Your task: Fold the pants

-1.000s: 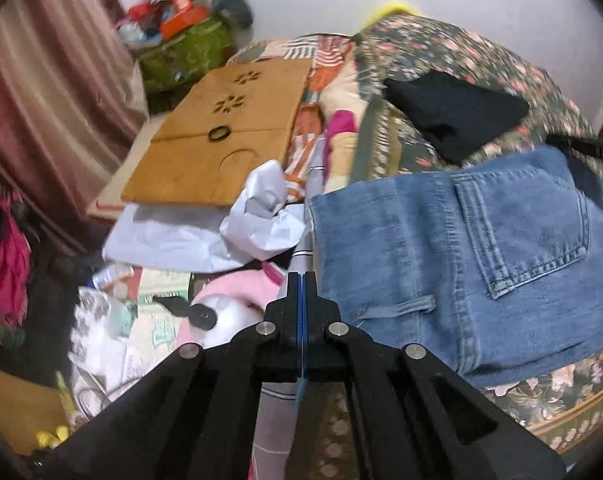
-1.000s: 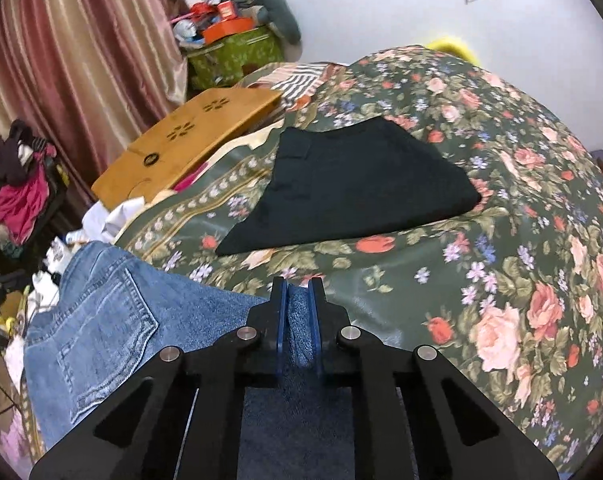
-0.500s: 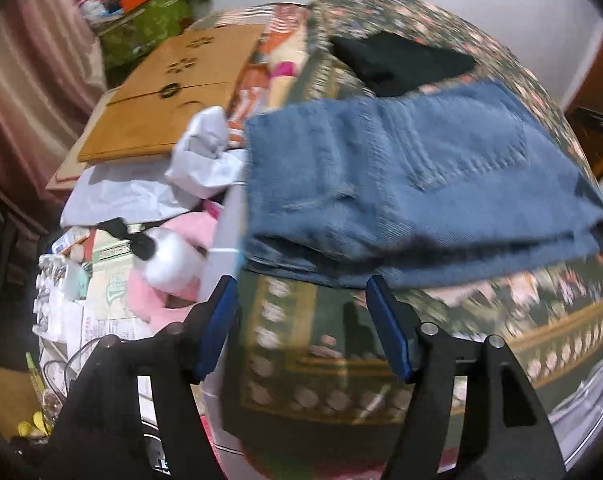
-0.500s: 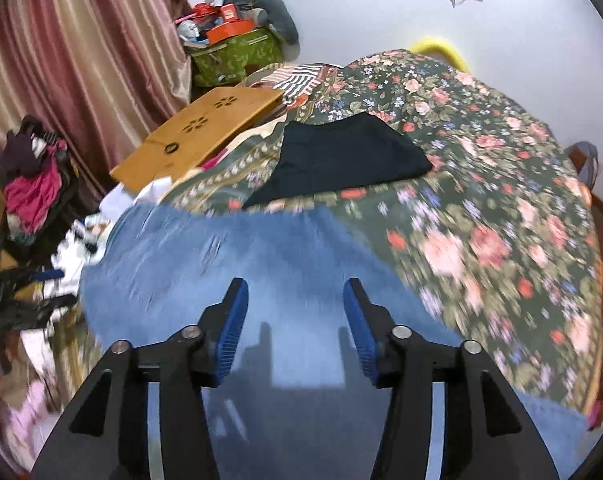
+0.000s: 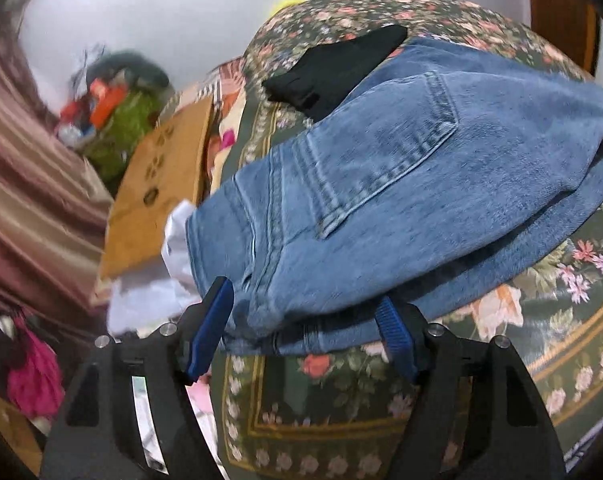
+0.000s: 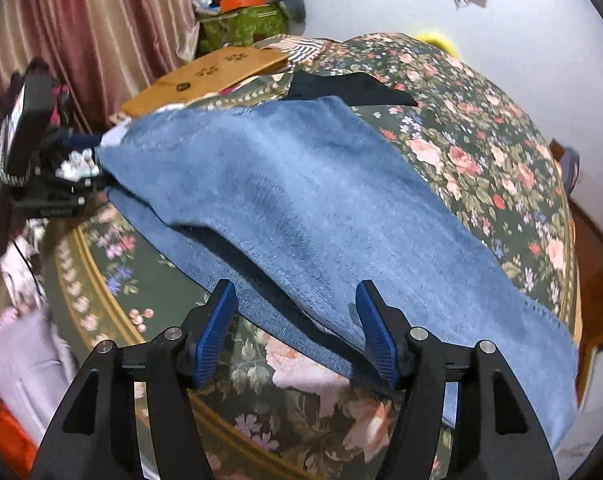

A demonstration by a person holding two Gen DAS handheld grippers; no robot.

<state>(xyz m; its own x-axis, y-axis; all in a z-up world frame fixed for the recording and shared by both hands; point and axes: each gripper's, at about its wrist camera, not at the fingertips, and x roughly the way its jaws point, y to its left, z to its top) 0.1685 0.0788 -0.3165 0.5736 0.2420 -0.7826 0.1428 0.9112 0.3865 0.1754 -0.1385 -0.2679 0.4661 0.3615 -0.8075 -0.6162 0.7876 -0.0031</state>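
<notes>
Blue jeans [image 5: 401,184] lie folded in layers on the floral bedspread [image 5: 533,320], back pocket up. In the right wrist view the jeans [image 6: 301,208] stretch as a long blue band across the bed. My left gripper [image 5: 305,328] is open, its jaws standing on either side of the waistband corner at the bed's near edge. My right gripper [image 6: 297,328] is open at the near edge of the jeans leg, with nothing held. The other gripper [image 6: 33,160] shows at the left in the right wrist view.
A folded black garment [image 5: 341,68] lies beyond the jeans [image 6: 353,88]. A wooden lap desk [image 5: 161,184] and white paper [image 5: 153,296] lie to the left. Striped curtains [image 6: 101,28] and a cluttered green box [image 6: 241,20] stand at the back. The floral bedspread [image 6: 481,140] extends right.
Both grippers went from shut on the jeans to open. The jeans dropped onto the bed in folded layers, and both grippers drew back to the near edge.
</notes>
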